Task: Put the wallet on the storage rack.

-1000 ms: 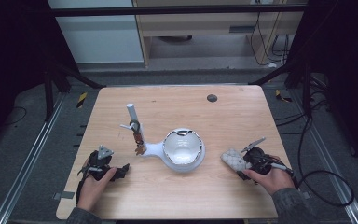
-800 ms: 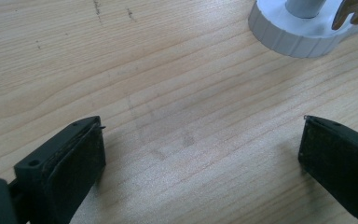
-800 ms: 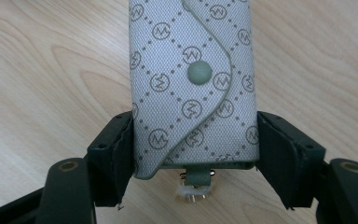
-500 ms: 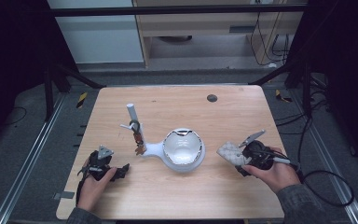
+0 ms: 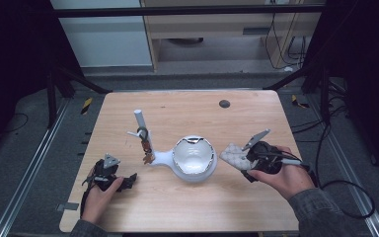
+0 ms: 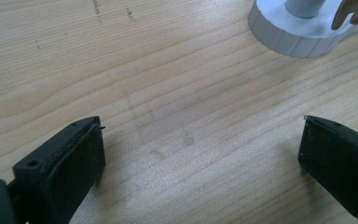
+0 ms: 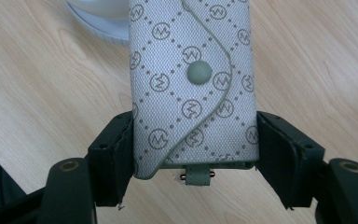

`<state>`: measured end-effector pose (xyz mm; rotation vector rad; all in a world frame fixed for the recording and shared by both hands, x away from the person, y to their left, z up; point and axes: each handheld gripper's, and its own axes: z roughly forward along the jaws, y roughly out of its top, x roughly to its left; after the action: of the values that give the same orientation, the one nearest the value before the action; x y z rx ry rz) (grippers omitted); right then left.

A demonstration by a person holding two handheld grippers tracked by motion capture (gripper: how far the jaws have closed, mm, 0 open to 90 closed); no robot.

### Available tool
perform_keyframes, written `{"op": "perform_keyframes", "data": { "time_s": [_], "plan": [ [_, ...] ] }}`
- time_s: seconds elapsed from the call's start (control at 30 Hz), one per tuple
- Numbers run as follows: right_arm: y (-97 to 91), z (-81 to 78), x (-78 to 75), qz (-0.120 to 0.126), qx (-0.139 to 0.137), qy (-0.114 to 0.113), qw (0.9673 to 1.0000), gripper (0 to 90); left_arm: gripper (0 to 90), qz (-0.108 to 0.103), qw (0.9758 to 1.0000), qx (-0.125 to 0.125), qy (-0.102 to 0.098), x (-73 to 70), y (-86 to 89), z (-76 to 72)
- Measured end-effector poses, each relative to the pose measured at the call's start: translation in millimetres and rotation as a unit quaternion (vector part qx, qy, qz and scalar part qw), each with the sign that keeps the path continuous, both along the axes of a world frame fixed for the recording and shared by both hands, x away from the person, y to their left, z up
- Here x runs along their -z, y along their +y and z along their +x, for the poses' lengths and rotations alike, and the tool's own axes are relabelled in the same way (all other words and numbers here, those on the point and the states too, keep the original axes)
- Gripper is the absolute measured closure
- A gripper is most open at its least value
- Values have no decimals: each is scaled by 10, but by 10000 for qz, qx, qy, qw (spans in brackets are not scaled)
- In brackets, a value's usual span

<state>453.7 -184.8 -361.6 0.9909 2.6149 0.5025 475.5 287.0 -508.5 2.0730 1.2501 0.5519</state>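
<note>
Right gripper view: the right tool (image 7: 193,158) clamps a monogrammed key pouch (image 7: 191,84) above the worktop (image 7: 317,70); keep it level toward the white dish (image 5: 193,158). Left tool (image 6: 200,154) gapes, idle.

In front of me the wooden table (image 5: 177,207) carries a white bowl-shaped dish (image 5: 193,158) near its middle. A short neck joins the dish to a round white base with a ribbed edge (image 6: 289,37), and a slim white post (image 5: 139,118) rises from that base. Small brownish pieces (image 5: 148,157) hang low against the post; I cannot tell what they are. A dark round spot (image 5: 224,103) sits near the far edge, well apart from the dish. Beyond the table I see a pale wooden cabinet (image 5: 202,29), loose cables (image 5: 281,29), and yellow-and-black tape (image 5: 86,105) on the grey floor.
</note>
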Motion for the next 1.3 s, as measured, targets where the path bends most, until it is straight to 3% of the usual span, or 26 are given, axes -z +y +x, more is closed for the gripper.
{"op": "perform_keyframes", "data": {
  "time_s": [0.6, 1.3],
  "plan": [
    [365, -13, -253, -70, -447, -101, 9989, 323, 0, -12, 10000, -12, -10, 2, -2, 0],
    [600, -55, -296, -43, -782, -17, 9969, 324, 0, -3, 10000, -4, -15, 1, -1, 1]
  ]
}}
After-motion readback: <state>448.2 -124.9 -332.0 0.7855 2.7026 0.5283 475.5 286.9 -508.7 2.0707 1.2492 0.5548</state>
